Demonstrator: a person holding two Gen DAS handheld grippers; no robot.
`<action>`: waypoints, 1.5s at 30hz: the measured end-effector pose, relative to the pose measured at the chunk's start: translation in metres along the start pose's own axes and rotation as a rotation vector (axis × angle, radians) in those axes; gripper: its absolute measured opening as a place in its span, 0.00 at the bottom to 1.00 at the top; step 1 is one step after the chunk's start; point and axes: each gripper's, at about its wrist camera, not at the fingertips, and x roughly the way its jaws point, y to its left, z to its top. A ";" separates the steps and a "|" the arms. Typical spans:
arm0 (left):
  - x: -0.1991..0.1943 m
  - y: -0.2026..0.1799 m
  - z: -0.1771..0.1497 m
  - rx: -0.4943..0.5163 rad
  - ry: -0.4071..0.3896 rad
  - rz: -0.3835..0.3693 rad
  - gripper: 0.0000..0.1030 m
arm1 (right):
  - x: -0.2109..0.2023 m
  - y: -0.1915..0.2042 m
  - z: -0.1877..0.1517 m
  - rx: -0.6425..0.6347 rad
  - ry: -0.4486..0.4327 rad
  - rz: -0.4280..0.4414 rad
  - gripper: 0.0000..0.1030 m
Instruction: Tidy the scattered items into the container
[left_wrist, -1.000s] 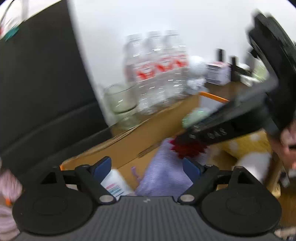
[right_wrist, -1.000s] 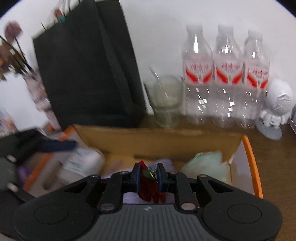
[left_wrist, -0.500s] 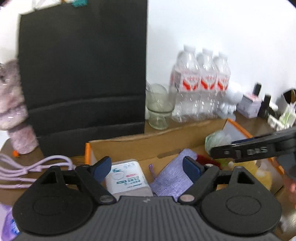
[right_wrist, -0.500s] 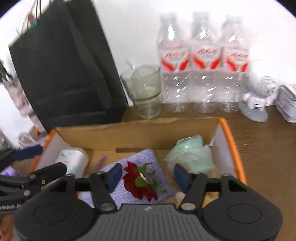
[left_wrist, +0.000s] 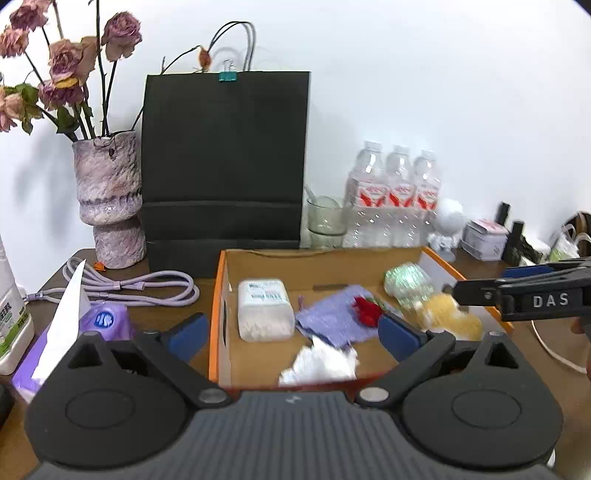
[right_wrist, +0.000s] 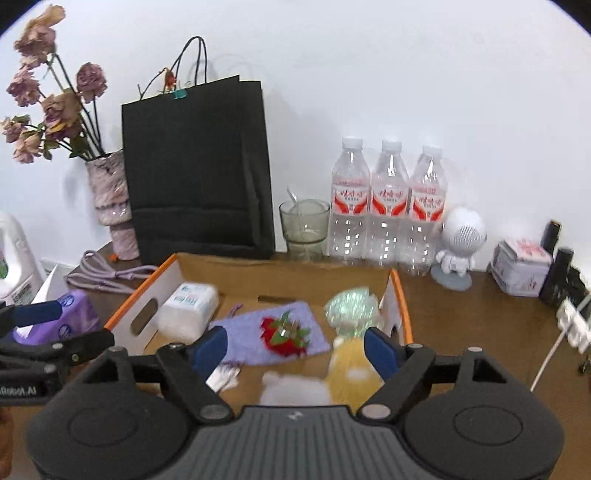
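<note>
Both held wide apart, empty; purple tissue pack (left_wrist: 92, 325) left of cardboard box (left_wrist: 218, 295), nearest left gripper (left_wrist: 291, 334), right gripper (right_wrist: 295, 349) farther.

Plain white wall (left_wrist: 424, 81), brown wooden table (right_wrist: 480, 317)

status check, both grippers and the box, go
Left gripper open, empty. Right gripper open, empty. Red flower clip lies on purple cloth inside cardboard box. Purple cable outside the box; nothing blocking.
</note>
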 end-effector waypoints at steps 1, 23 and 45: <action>-0.003 -0.002 -0.002 0.005 0.008 0.007 0.98 | -0.002 0.001 -0.005 0.006 0.000 0.012 0.78; -0.149 -0.039 -0.153 -0.101 -0.019 0.035 0.94 | -0.149 0.023 -0.178 0.056 -0.085 0.114 0.47; -0.069 -0.020 -0.120 0.007 0.027 -0.055 0.44 | -0.062 0.046 -0.184 0.043 0.085 0.011 0.10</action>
